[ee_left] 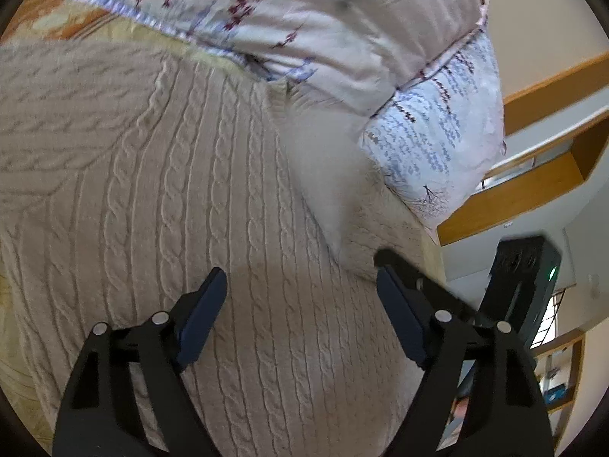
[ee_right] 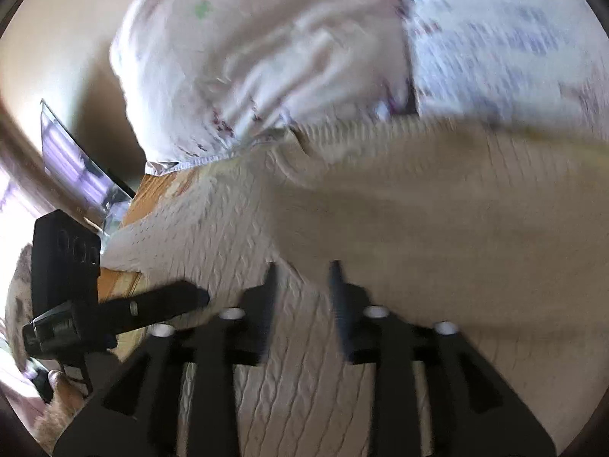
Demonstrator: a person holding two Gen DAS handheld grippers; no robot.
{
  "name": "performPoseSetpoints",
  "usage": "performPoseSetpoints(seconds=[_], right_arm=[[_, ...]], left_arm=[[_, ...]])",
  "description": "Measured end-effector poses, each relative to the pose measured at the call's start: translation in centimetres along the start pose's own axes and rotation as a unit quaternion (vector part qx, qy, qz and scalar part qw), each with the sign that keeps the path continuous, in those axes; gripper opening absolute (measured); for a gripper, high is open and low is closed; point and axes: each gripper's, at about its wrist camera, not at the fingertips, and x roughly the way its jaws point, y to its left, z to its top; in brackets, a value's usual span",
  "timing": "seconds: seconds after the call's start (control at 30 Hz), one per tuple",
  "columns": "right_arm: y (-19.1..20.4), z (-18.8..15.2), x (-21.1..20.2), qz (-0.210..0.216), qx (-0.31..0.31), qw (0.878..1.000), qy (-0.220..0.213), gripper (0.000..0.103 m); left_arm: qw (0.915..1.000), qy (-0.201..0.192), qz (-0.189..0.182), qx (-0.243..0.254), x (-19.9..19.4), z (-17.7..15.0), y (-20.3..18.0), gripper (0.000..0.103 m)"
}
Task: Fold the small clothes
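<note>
A beige cable-knit sweater [ee_left: 171,190] lies spread on the bed and fills most of the left wrist view. My left gripper [ee_left: 300,278] is open just above its surface, fingers wide apart, holding nothing. In the blurred right wrist view the same sweater [ee_right: 304,361] lies under my right gripper [ee_right: 302,270], whose fingers stand partly open with a narrow gap over the knit. A folded layer of the sweater [ee_right: 456,209] rises at the right. The left gripper [ee_right: 114,308] shows at the left of the right wrist view.
A floral quilt or pillow [ee_left: 323,38] is piled behind the sweater, also in the right wrist view [ee_right: 266,57]. An orange patterned bedsheet [ee_left: 57,19] shows at the far left. Wooden shelves [ee_left: 533,175] stand to the right. A screen [ee_right: 76,163] leans at the left.
</note>
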Motion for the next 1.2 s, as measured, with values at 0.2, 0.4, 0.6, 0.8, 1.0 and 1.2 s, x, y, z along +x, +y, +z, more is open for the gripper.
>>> performPoseSetpoints(seconds=[0.2,0.4,0.6,0.8,1.0,1.2], right_arm=[[-9.3,-3.1,-4.4,0.011,0.207,0.977,-0.041,0.047],[-16.6,-5.5,-7.6,0.006,0.369,0.922,-0.116,0.043],[-18.2,-5.6,-8.0,-0.053,0.393,0.901,-0.174,0.012],[-16.5,-6.5,-8.7,-0.096,0.349,0.912,-0.193,0.01],[-14.5,-5.9,-8.5,-0.181,0.298,0.921,-0.172,0.011],[-11.9,-7.0,-9.7,-0.227,0.244,0.925,-0.182,0.065]], left_arm=[[0.9991,0.0,-0.001,-0.041,0.9,1.4,0.6,0.074],[0.9961,-0.011,0.007,-0.088,1.9,3.5,1.7,0.052],[0.9963,-0.012,0.033,-0.079,3.6,5.1,2.0,0.008],[0.996,-0.034,0.082,-0.01,2.7,6.3,1.0,0.008],[0.991,-0.02,0.132,0.017,2.9,5.1,0.8,0.012],[0.9925,-0.047,0.109,0.032,-2.8,2.3,1.6,0.06]])
